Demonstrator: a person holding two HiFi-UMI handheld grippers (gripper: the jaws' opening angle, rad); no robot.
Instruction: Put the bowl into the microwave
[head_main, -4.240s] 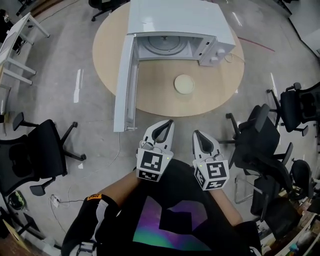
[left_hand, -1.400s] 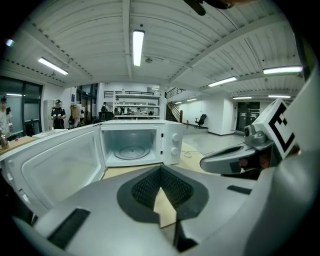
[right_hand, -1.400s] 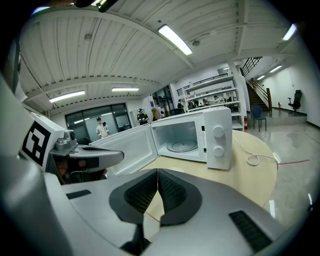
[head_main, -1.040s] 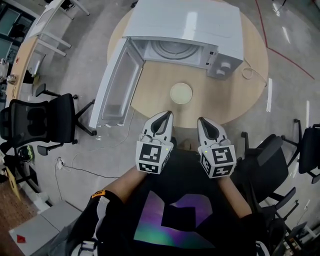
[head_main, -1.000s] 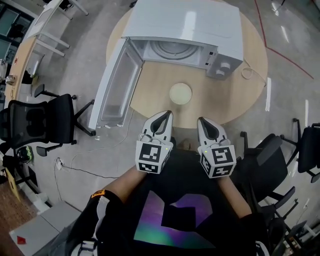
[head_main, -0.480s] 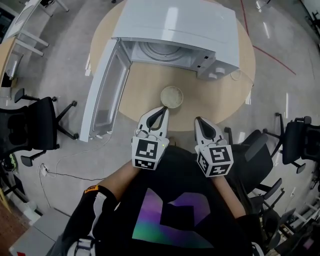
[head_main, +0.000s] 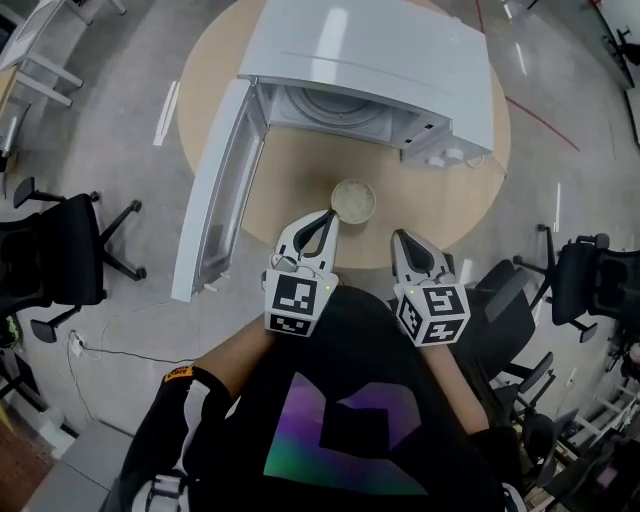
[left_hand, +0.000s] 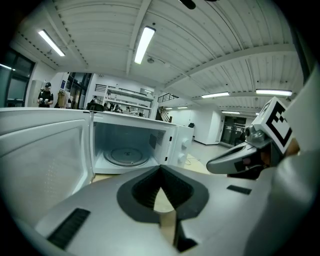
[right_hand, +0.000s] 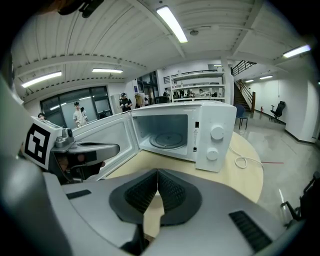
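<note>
Bowl sits upright on the round wooden bench, in front of the microwave and outside it, roughly centred on the open cavity with bare bench between the two. The microwave door is swung fully open to the left and overhangs the bench edge. The glass turntable is visible in the cavity with nothing on it. Left gripper is clenched: its own view shows the jaws meeting at the tips with nothing between them. In the head view its tip lies just beside the bowl's near-left rim; contact cannot be told from there. Right gripper is also clenched on nothing, jaws pressed together, and sits near the bench edge, to the right of the bowl and apart from it. The two grippers are side by side and point toward the microwave, marker cubes close to the person's torso. The right gripper view shows the control panel with two knobs stacked vertically, and a pale cable looped on the bench to the right of the microwave. Black office chairs stand on the grey floor on both sides of the bench.
</note>
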